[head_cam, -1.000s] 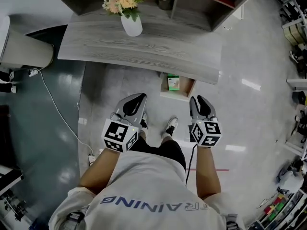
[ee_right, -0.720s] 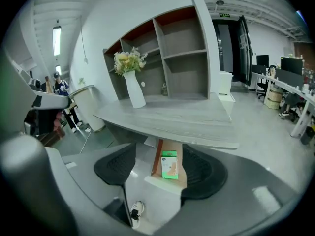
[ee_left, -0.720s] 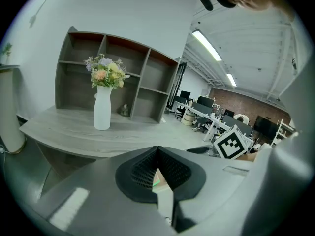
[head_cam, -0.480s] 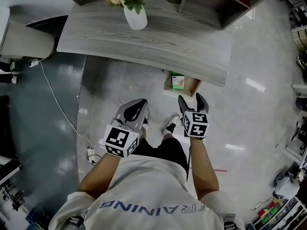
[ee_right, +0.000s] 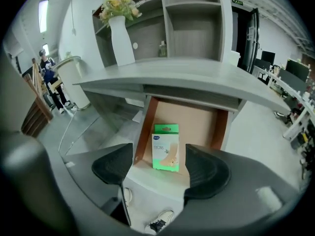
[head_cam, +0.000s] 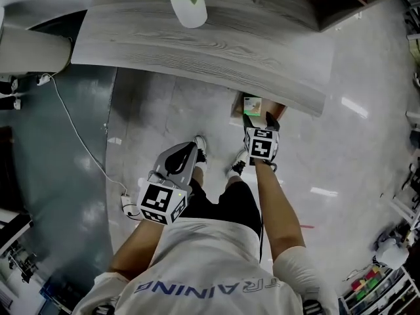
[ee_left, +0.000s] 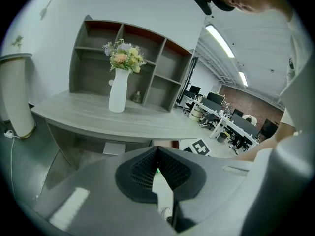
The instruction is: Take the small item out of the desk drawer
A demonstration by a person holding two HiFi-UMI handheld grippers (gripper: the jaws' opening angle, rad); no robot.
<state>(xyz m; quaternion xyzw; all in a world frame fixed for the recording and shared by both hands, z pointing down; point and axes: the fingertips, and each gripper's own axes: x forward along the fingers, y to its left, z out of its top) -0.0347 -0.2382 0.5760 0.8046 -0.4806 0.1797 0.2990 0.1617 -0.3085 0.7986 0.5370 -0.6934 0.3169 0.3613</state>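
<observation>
The right gripper [head_cam: 259, 119] has dropped from beside the person's knees and gone forward to the open drawer [head_cam: 235, 107], so that it now hangs right over the drawer's front edge, close to the green box [head_cam: 252, 104]. Its fingers [ee_right: 114, 167], nearly together a second ago, have just been opening and stand wide apart with nothing pressed between them. The left gripper [head_cam: 188, 149] has sunk a little and drawn back toward the person's body.
</observation>
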